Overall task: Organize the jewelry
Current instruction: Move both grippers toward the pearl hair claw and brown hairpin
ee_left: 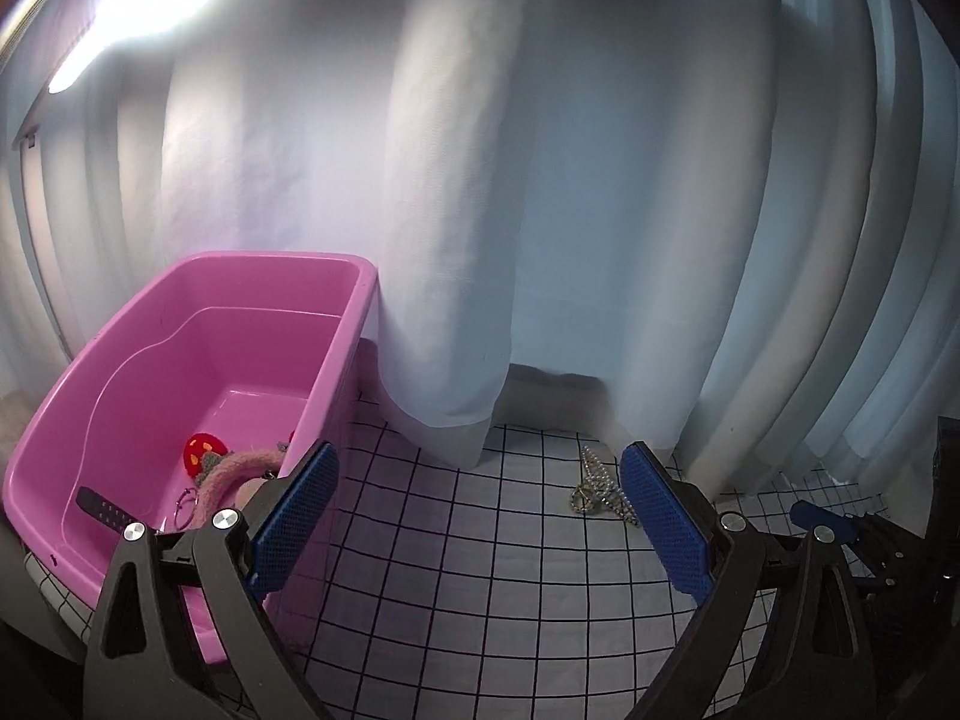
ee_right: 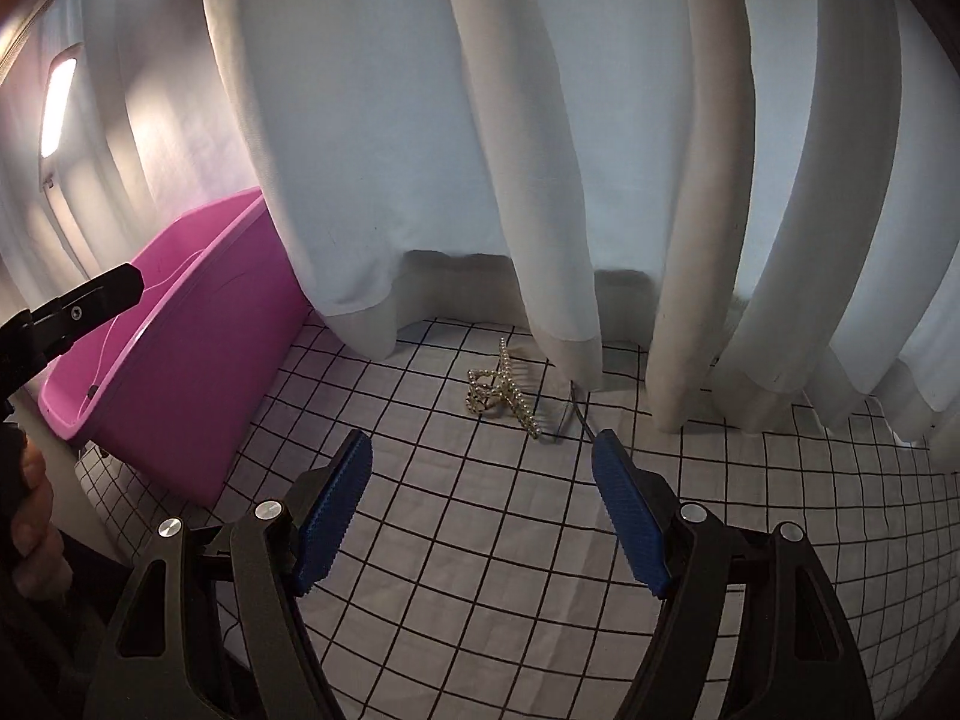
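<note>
Right wrist view has the right gripper hanging over the grid-patterned desk, its jaws spread wide with nothing between them. Just ahead lies a pearl hair clip, tangled with a gold chain, close to the white curtain. Off to the left, the left gripper is equally wide and empty beside the pink bin, which holds a red ornament and a pink fuzzy band.

Pink bin, white black-gridded cloth.
Pale curtains; gold, pearl-studded hair claw; blue pads on black jaws.
</note>
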A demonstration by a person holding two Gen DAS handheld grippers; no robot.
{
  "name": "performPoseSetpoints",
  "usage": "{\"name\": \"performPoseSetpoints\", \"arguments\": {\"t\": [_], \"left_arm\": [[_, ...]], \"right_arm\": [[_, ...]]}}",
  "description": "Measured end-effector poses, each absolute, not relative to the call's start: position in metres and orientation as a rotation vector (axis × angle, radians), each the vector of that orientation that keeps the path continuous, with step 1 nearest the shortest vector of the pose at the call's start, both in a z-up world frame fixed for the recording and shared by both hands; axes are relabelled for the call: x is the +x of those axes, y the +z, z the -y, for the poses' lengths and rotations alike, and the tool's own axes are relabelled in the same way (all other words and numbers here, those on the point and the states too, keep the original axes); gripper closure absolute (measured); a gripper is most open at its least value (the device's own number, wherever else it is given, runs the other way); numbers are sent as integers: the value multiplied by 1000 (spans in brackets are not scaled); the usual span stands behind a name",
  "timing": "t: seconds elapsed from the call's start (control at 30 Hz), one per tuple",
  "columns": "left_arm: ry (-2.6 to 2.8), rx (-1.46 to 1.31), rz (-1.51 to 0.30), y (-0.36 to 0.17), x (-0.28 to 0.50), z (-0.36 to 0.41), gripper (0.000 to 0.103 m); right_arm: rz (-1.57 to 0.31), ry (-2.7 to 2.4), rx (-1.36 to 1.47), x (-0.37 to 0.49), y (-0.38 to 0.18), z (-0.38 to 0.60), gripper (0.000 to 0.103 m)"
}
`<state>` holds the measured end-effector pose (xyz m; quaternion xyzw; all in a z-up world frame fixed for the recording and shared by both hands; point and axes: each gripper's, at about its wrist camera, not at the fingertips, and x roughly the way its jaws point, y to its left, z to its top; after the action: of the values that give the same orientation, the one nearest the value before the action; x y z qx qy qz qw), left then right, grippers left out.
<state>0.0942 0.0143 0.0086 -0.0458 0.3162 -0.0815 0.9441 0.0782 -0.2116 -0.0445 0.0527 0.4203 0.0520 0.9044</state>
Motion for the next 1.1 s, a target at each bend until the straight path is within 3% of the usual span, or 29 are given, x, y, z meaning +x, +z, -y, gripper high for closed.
{"name": "performPoseSetpoints", "arguments": {"t": [0.27,0.57,1.1], "left_arm": [[-228,-47,-736,-44,123,49,10],[-231,56,-830,-115,171,98,10],[-250,73,-887,-166,221,115,10]], "right_arm": [[-925,5,183,78,-97,268,31],[-970,-3,184,143,-150,273,31],[-1010,-18,-37,201,-208,258,31]]}}
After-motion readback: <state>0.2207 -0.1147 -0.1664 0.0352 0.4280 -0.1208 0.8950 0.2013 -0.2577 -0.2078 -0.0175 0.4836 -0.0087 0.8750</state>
